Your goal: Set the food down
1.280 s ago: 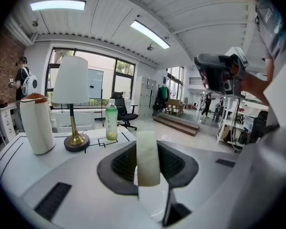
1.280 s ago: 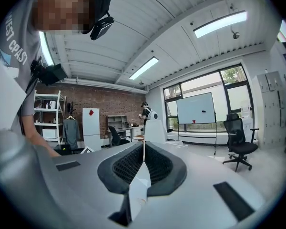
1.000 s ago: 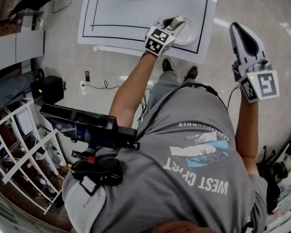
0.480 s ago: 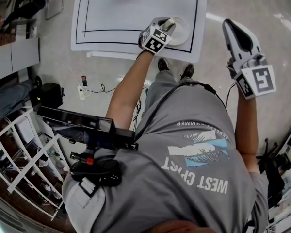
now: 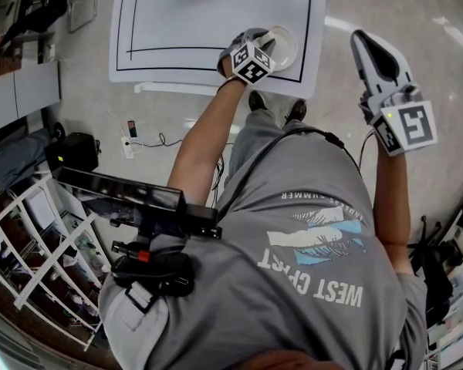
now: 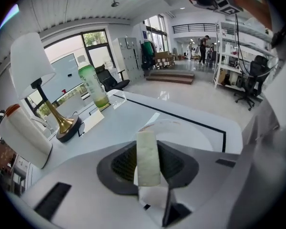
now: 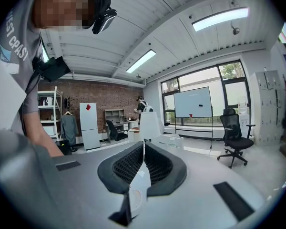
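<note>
Here our left claw is closed partway onto the food, a pale, flat strip. It stands upright between the two dark pads, which press on its sides. Just beyond the strip lies a white plate; we cannot tell whether the strip's lower end touches it. In the head view our left arm reaches straight out, forearm bare, with the claw tipped down over that plate. Our right claw has its jaws drawn together with nothing between them. That arm is bent up at our right side, and the claw points roughly level over the shiny floor. It is off the table's right edge and well apart from the plate.

The plate sits in the near right corner of the white table, inside the black line that runs round the top. It is close to both the near edge and the right edge. To its left the tabletop spreads wide and flat. Far across it stand a lamp with a white shade and brass foot, a green bottle, and a white canister with an orange top. What shows of the plate's inside is plain white. At the lower left of the head view, a white wire rack holds small items too blurred to name.
</note>
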`<action>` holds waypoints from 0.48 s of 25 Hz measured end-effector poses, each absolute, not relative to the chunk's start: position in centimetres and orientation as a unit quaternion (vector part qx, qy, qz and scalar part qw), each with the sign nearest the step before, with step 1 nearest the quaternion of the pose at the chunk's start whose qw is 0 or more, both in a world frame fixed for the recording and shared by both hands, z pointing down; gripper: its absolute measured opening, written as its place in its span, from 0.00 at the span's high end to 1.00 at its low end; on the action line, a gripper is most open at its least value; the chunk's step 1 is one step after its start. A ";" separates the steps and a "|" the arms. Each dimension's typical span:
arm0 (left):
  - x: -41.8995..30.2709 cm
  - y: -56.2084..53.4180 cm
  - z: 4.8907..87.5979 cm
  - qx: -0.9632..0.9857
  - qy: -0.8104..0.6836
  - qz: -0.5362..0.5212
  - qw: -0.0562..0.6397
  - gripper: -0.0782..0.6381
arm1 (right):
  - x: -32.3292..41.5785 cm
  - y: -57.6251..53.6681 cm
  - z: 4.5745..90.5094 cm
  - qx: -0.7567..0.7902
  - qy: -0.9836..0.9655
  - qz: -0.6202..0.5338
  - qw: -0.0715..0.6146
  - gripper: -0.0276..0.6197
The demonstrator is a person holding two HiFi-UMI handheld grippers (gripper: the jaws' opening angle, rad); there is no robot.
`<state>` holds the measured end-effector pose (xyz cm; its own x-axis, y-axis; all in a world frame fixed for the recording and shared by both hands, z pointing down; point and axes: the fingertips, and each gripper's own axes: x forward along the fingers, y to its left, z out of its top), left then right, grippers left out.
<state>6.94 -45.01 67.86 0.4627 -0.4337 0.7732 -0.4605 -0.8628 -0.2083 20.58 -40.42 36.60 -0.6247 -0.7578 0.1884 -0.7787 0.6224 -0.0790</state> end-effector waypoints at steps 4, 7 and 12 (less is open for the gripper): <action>7.1 -44.8 68.9 0.839 -0.246 0.484 -0.029 0.74 | 20.4 -40.5 36.8 0.426 -0.898 0.079 0.071 0.95; 7.4 -44.6 69.6 0.829 -0.238 0.504 -0.050 0.74 | 20.4 -40.4 36.8 0.425 -0.899 0.080 0.071 0.95; 7.7 -44.5 69.9 0.821 -0.237 0.515 -0.069 0.74 | 20.4 -40.2 37.0 0.423 -0.900 0.080 0.072 0.95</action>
